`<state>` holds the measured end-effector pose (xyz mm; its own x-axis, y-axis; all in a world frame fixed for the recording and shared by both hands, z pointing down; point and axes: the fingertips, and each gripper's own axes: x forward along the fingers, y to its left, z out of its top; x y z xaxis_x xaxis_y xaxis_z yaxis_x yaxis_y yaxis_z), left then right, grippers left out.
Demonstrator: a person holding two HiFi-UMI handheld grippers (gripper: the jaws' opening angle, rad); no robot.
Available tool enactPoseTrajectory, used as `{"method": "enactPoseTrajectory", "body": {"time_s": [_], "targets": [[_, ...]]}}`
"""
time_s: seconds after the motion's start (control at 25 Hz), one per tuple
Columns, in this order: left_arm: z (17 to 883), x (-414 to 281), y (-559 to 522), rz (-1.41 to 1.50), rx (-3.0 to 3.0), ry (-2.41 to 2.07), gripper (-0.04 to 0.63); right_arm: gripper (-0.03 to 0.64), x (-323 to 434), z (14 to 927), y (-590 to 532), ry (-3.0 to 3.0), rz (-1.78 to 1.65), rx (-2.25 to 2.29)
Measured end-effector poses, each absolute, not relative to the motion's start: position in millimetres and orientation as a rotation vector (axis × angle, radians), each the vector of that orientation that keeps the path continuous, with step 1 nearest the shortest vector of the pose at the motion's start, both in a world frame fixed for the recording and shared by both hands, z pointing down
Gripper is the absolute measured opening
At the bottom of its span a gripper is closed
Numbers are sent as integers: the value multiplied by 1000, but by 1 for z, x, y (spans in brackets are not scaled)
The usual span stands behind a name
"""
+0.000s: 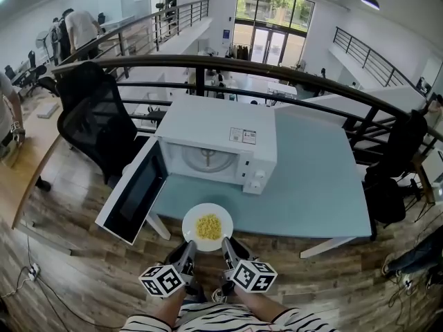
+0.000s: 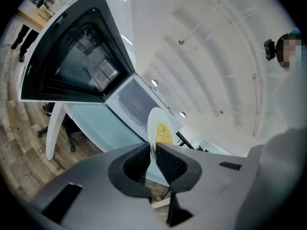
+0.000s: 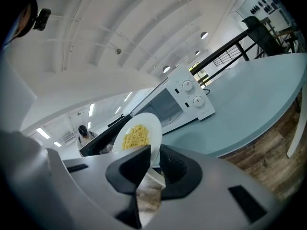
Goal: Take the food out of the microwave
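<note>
Tabletop (image 1: 318,178): pale blue-green, it carried the microwave near its left end, with a black railing behind it.
Office chair (image 1: 97,120): black, it stood on the wood floor to the left of the tabletop, well apart from the plate.
Microwave (image 1: 214,133): white and upright, its cavity faced the person and the round turntable (image 1: 208,159) showed inside; two knobs (image 1: 257,179) sat on the panel at its right.
Door (image 1: 135,192): dark-windowed, it was swung fully open to the left, out past the tabletop's edge.
Plate (image 1: 190,221): white and round, it was outside the microwave, in front of the cavity at the near edge of the tabletop, its near part past that edge. Whether it rested on the surface could not be told.
Left hand-held gripper (image 1: 188,247): it was clamped on the plate's near-left rim; the left gripper view showed the rim pinched between the dark ribbed pads (image 2: 135,162).
Right hand-held gripper (image 1: 227,245): it was closed on the near-right rim, the plate's edge caught between its jaws in the right gripper view.
Food (image 1: 208,226): a small yellow heap, it lay in the middle of the plate, between the two hand-held grippers.
</note>
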<state>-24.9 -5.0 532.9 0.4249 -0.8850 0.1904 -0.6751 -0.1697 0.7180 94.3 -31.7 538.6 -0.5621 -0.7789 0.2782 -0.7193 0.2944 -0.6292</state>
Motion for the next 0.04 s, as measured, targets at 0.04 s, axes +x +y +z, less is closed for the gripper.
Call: {"method": "enactPoseTrajectory", "body": {"time_s": [0.04], "targets": [[533,-25,-6,-351,1919,-1321,51,71,94,539,-32,2463,-1125,-1428]]}}
